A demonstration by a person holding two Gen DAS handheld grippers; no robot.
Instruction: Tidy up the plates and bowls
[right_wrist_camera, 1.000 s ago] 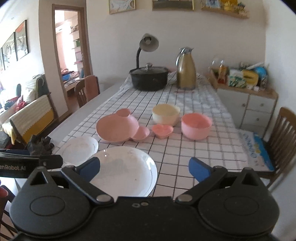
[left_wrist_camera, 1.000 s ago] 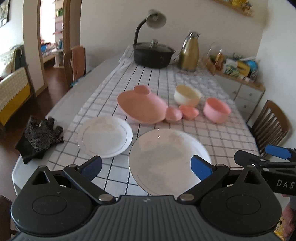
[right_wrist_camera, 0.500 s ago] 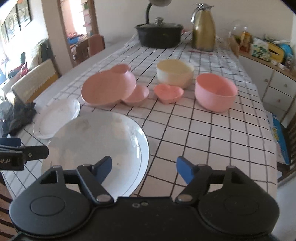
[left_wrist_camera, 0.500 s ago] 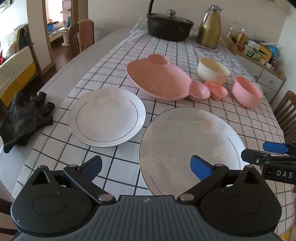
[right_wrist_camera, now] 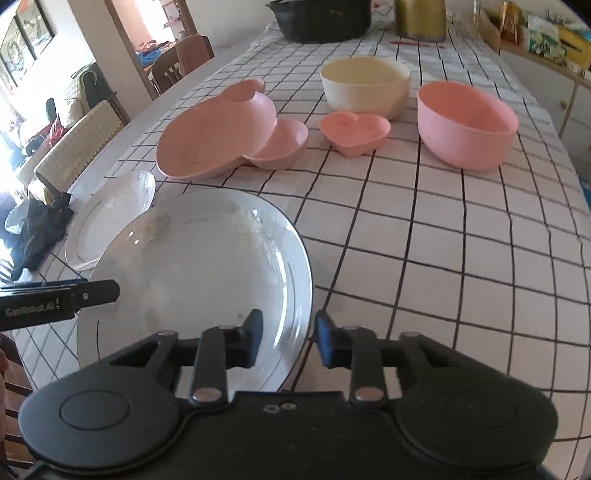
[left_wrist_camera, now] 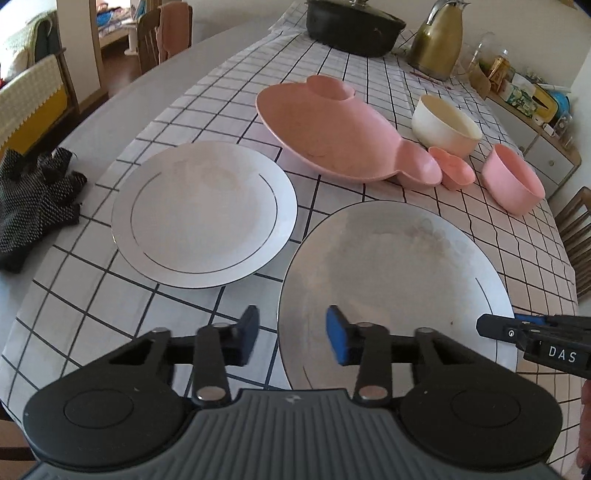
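Observation:
A large white plate [left_wrist_camera: 391, 280] lies at the near edge of the checked tablecloth; it also shows in the right wrist view [right_wrist_camera: 199, 280]. A smaller white plate [left_wrist_camera: 203, 210] lies to its left. My left gripper [left_wrist_camera: 291, 334] is partly closed, its jaws straddling the large plate's left rim without pinching it. My right gripper [right_wrist_camera: 288, 338] is partly closed, its jaws straddling the right rim. Behind stand a pink shaped dish [left_wrist_camera: 332, 136], a small pink heart bowl [right_wrist_camera: 354, 131], a cream bowl [right_wrist_camera: 365, 86] and a pink bowl [right_wrist_camera: 467, 123].
A black glove [left_wrist_camera: 33, 199] lies on the bare table at the left. A black pot [left_wrist_camera: 351, 22] and a gold jug [left_wrist_camera: 436, 40] stand at the far end. Chairs stand at the left and right sides; a sideboard [left_wrist_camera: 532, 122] is at the right.
Both grippers have come down and forward to the large plate's rims. The jaws of both have narrowed from wide open to a small gap around the rim.

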